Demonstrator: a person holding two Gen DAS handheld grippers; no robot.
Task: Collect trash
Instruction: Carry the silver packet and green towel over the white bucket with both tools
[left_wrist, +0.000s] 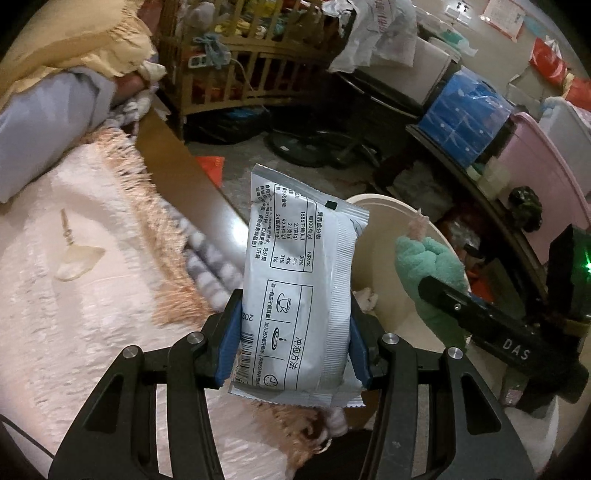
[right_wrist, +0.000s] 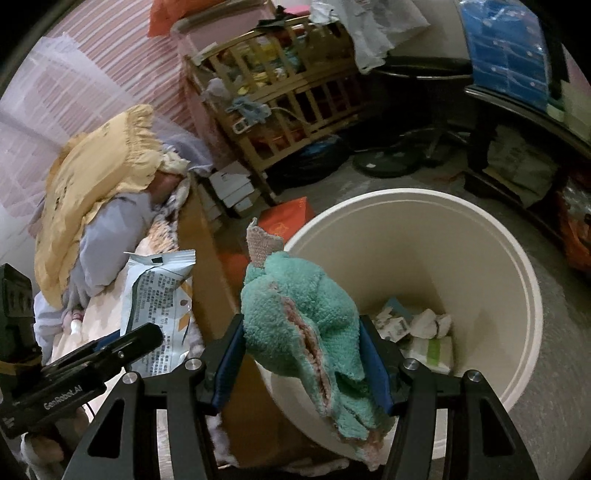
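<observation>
The left tool (left_wrist: 293, 339) grips a silver packet (left_wrist: 301, 291) by its lower half, its blue pads pressed on both edges; the packet stands upright over the bed's edge, just short of the cream bin (right_wrist: 517, 280). The right tool (right_wrist: 303, 358) is clamped on a green cloth (right_wrist: 306, 317) that hangs over the bin's near rim. To do this step well, each load should be carried fully past the rim before the pads part — the cloth's loose tail could snag the lip, and the light packet may flutter aside, so a low, centred release over the 3 or so scraps inside looks safest.
</observation>
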